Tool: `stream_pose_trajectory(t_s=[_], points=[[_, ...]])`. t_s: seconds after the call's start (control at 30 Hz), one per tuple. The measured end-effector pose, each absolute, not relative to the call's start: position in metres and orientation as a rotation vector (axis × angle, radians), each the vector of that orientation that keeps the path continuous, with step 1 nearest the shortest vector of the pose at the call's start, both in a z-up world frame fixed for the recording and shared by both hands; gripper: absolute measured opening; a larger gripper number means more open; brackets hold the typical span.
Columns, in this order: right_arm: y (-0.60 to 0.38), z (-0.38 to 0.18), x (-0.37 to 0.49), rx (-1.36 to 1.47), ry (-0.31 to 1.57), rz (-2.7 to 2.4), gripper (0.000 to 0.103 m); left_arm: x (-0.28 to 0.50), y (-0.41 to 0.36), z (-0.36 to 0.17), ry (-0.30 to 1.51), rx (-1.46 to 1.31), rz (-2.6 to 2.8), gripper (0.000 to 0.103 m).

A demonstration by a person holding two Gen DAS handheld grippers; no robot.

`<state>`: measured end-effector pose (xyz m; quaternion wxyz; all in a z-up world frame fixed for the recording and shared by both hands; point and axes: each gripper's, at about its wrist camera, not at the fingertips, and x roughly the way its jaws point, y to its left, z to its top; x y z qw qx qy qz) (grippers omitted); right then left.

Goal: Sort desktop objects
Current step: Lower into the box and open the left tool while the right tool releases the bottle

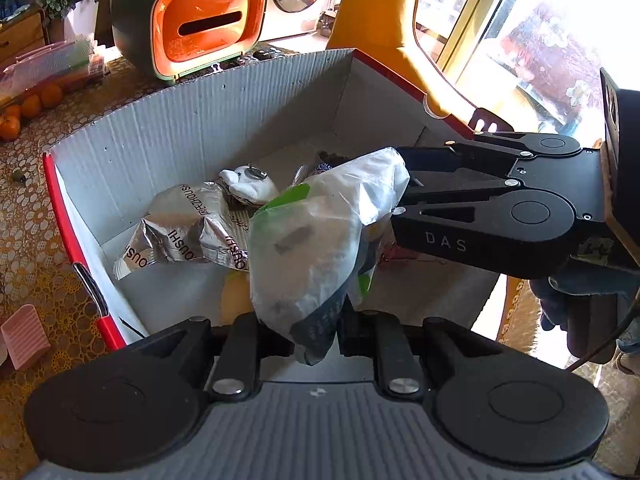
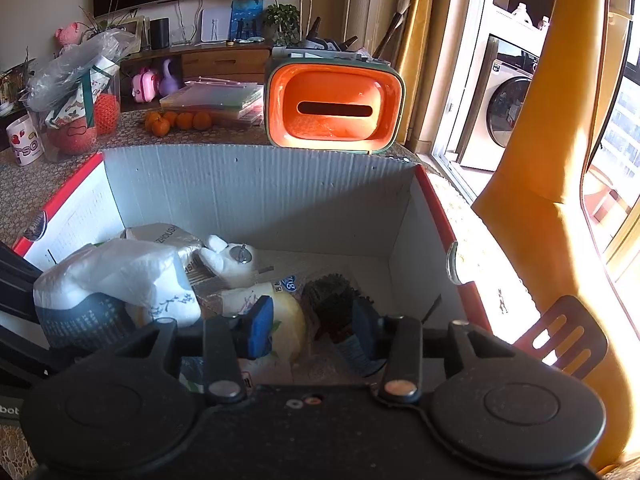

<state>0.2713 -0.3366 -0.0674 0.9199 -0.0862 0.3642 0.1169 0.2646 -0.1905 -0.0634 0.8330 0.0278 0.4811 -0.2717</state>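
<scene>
1. A white plastic bag [image 1: 320,240] is pinched at its lower end by the left hand-held gripper [image 1: 316,344], hanging over the cardboard box [image 1: 200,120] on the table [image 1: 24,264].
2. The right hand-held gripper [image 2: 312,336] is spread, empty, just above the box contents.
3. Step judged: bag being dropped in; next, the left fingers need opening.

Left wrist view: sits close over the near edge of the open cardboard box [image 1: 224,112], looking down into it and on toward the orange bin [image 1: 208,28] at upper left of the frame.
Right wrist view: low at the box's [image 2: 256,188] near side, facing across it to the orange bin [image 2: 334,108] at upper centre.
Cross-sighting: the right gripper [image 1: 404,196] enters the left view from the right edge.
Shared: box interior, white bag [image 1: 320,240] [image 2: 116,276], plush toy [image 1: 248,184] [image 2: 230,260], oranges [image 1: 28,112] [image 2: 176,120] on the worktop [image 1: 36,264] [image 2: 132,136].
</scene>
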Motion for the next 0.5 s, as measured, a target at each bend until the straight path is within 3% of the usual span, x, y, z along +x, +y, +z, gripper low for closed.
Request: stream_pose_trajectory(t_s=[0.07,0.17,0.23,0.3,0.5], points=[[-0.335,-0.067,0.27,-0.181,0.751,0.239,0.049,0.261,-0.189,-0.06,1.002,0.067,-0.567,0.021],[-0.331,-0.063,0.266,-0.202,0.733,0.23,0.061,0.255,-0.187,-0.054,0.973,0.076,-0.576,0.035],[-0.328,-0.059,0.264,-0.218,0.717,0.224,0.063,0.248,-0.189,-0.048,0.94,0.088,-0.601,0.061],[-0.326,-0.054,0.262,-0.231,0.703,0.218,0.065,0.239,-0.192,-0.041,0.905,0.111,-0.594,0.073],[-0.324,-0.042,0.256,-0.254,0.678,0.186,0.073,0.227,-0.179,-0.028,0.862,0.056,-0.582,0.074]])
